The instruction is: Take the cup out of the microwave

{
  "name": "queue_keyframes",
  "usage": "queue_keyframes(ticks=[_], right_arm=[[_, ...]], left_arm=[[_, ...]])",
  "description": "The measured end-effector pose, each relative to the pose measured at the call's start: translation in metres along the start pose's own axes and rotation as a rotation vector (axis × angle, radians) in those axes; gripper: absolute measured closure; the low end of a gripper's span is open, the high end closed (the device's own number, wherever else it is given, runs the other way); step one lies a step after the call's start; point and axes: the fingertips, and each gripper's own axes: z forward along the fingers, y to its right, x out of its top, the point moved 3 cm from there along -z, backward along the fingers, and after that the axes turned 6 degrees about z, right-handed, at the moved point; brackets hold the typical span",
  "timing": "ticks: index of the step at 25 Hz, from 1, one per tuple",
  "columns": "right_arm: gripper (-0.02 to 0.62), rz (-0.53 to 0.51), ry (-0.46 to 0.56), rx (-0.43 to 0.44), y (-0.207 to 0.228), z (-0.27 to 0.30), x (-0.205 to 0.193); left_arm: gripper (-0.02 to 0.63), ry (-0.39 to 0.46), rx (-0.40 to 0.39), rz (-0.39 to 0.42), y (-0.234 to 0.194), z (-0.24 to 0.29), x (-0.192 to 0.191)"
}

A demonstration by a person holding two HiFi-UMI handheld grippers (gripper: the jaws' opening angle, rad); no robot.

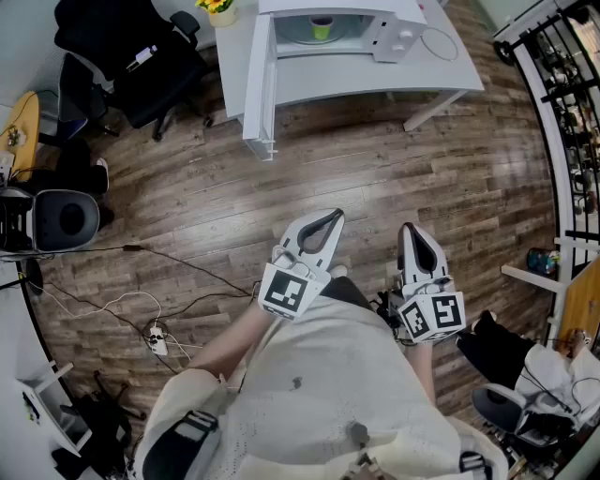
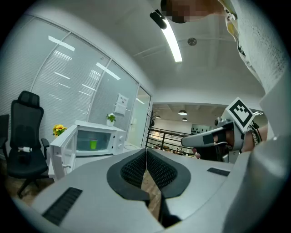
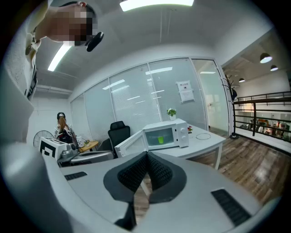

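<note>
A white microwave [image 1: 342, 28] stands on a white table [image 1: 375, 80] at the top of the head view, its door [image 1: 261, 84] swung open to the left. A green cup [image 1: 322, 28] stands inside; it also shows as the cup [image 2: 93, 144] and the cup [image 3: 160, 140] in the gripper views. My left gripper [image 1: 330, 217] and right gripper [image 1: 410, 230] are held close to my body over the wooden floor, far short of the table. Both point toward the microwave. The left gripper [image 2: 146, 152] and the right gripper [image 3: 147, 154] are shut, with nothing between the pads.
A black office chair [image 1: 131, 56] stands left of the table. A pot of yellow flowers [image 1: 217, 9] sits at the table's left corner. Cables and a power strip [image 1: 155, 337] lie on the floor at left. A black railing [image 1: 562, 112] runs along the right.
</note>
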Motion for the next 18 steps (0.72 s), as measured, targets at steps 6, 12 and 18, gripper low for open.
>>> queue_keyframes(ticks=[6, 12, 18], right_arm=[[0.589, -0.036, -0.007, 0.019, -0.005, -0.102, -0.028], [0.589, -0.033, 0.041, 0.061, -0.022, -0.222, -0.053], [0.589, -0.015, 0.041, 0.067, -0.025, -0.292, -0.088]], left_arm=[[0.584, 0.023, 0.12, -0.005, 0.074, -0.039, 0.015], [0.584, 0.024, 0.206, 0.01, 0.167, -0.109, 0.017], [0.583, -0.015, 0.188, 0.03, 0.238, -0.157, -0.003]])
